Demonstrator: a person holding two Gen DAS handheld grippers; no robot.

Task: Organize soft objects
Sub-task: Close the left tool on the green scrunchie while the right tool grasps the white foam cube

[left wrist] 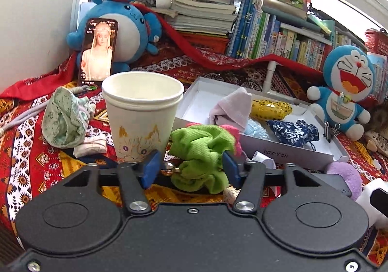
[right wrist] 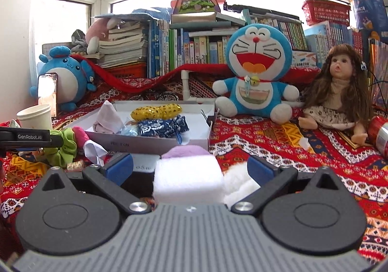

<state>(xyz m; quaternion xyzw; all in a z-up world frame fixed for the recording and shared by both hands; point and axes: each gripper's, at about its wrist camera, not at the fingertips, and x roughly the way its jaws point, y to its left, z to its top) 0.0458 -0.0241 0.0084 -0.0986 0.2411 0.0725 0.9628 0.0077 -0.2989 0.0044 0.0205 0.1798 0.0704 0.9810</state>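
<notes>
A green scrunchie point(left wrist: 201, 151) with a pink piece behind it lies on the patterned cloth between the blue pads of my left gripper point(left wrist: 191, 167). The right pad touches it; the left pad stands a little apart, beside a small metal bell. My right gripper point(right wrist: 190, 169) is open wide around a white foam block point(right wrist: 188, 178), touching neither side, with a purple plush point(right wrist: 186, 151) just behind. A shallow white box point(left wrist: 291, 151) point(right wrist: 145, 146) holds a pink cloth point(left wrist: 232, 107), a yellow sequin pouch point(left wrist: 270, 107) and a blue patterned pouch point(left wrist: 291, 132).
A paper cup point(left wrist: 143, 114) stands just left of the scrunchie, with a green floral cloth point(left wrist: 64, 121) further left. A phone point(left wrist: 98, 52) leans on a blue plush point(left wrist: 126, 27). A Doraemon plush point(right wrist: 257, 71) and a doll point(right wrist: 339, 92) sit right of the box. Books line the back.
</notes>
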